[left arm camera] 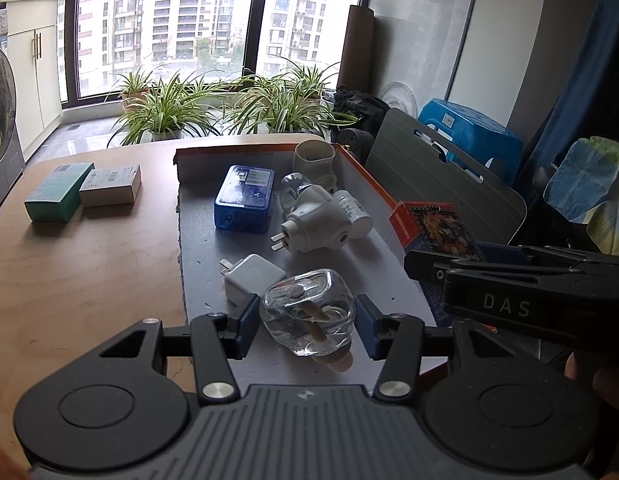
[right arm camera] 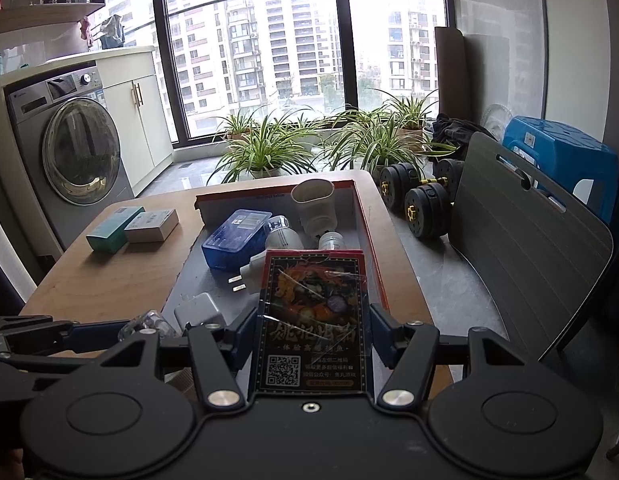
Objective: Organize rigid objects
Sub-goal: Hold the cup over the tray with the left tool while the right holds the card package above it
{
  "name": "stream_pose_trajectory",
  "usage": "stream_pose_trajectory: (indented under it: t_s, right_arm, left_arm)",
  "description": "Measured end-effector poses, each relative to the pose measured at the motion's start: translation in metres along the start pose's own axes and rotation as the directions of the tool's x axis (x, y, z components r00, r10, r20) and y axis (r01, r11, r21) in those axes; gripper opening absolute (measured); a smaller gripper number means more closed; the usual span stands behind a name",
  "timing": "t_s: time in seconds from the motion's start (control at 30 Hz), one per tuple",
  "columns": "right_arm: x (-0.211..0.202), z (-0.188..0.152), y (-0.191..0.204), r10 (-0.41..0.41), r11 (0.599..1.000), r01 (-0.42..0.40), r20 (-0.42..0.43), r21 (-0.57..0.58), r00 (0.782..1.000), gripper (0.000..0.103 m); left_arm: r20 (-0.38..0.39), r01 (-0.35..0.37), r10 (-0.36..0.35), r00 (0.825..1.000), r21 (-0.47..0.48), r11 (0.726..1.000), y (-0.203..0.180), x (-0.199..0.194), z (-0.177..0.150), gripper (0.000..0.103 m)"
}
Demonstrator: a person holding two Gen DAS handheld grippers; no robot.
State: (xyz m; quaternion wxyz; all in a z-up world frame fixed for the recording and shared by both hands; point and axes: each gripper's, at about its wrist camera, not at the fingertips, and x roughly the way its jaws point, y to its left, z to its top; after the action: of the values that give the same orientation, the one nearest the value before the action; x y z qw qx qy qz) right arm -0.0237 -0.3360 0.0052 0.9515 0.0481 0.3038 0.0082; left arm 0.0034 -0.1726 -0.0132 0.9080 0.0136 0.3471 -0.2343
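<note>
Left gripper (left arm camera: 305, 326) is clamped on the glass bottle (left arm camera: 307, 318), low centre of the left view, just over the near end of the tray (left arm camera: 205, 248). Right gripper (right arm camera: 311, 338) is clamped on the card box (right arm camera: 311, 320), centre of the right view, also above the tray's near end

Risks:
- bottle is smooth curved glass with liquid inside, pads bite on rounded sides, so it can squirt out or swing down neck first; a drop lands on the charger (left arm camera: 249, 276) or plug (left arm camera: 313, 224) right under it
- card box wrap looks slick and loose, box could slide in the pads
- the two grippers sit close side by side, so moving either across risks a knock
- two boxes (left arm camera: 83, 190) at upper left on the table (left arm camera: 89, 280) look like the sorted spot; reaching there crosses the tray wall, and a low carry may clip it
</note>
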Motion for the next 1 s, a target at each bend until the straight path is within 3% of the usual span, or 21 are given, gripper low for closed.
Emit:
stream_pose_trajectory:
  t_s: [0.9, 1.0]
  right_arm:
    - [0.019, 0.001, -0.006, 0.014, 1.000, -0.012, -0.068, 0.025, 0.998, 0.072]
    - [0.016, 0.003, -0.007, 0.008, 1.000, -0.007, -0.045, 0.026, 0.999, 0.072]
  left_arm:
    - [-0.021, 0.001, -0.002, 1.000, -0.005, 1.000, 0.002, 0.006, 0.002, 0.052]
    - [-0.024, 0.005, -0.005, 1.000, -0.003, 1.000, 0.001, 0.008, 0.003, 0.052]
